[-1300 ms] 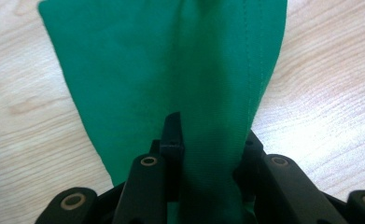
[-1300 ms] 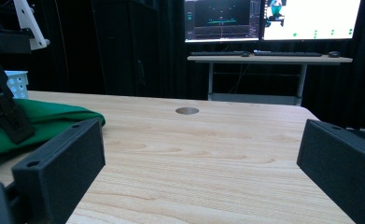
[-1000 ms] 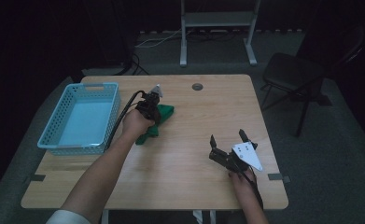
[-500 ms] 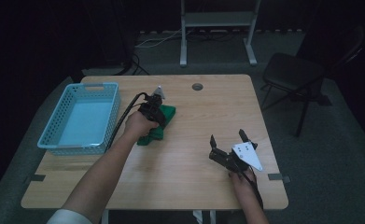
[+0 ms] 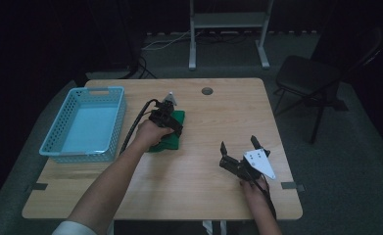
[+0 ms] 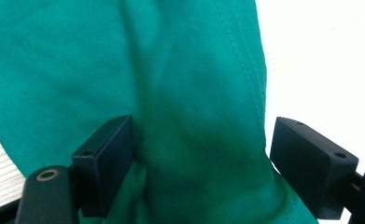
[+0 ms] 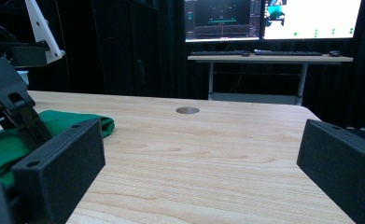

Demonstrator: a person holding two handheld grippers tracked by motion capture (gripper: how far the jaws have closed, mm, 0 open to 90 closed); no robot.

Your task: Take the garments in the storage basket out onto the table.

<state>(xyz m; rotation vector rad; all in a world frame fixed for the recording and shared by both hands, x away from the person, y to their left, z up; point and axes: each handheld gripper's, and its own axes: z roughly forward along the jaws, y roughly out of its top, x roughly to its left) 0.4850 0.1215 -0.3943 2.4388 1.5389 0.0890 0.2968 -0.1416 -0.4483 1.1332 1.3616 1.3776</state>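
We press our left gripper [image 5: 168, 113] down on the green cloth [image 5: 172, 138] beside the blue basket [image 5: 88, 125], fingers apart around a fold. Our right gripper [image 5: 238, 147] waits with fingers apart over the desk [image 5: 203, 196].

A wooden table [image 5: 199, 196] is seen from above in a dim room. A light blue basket [image 5: 86, 123] sits at its left edge. A green cloth [image 5: 175, 142] lies just right of the basket, and the left gripper [image 5: 165, 108] is pressed down onto it. The right gripper [image 5: 239, 147] is held near the table's right front, well apart from the cloth, jaws spread. A dark chair [image 5: 307, 78] stands beyond the table's right side.
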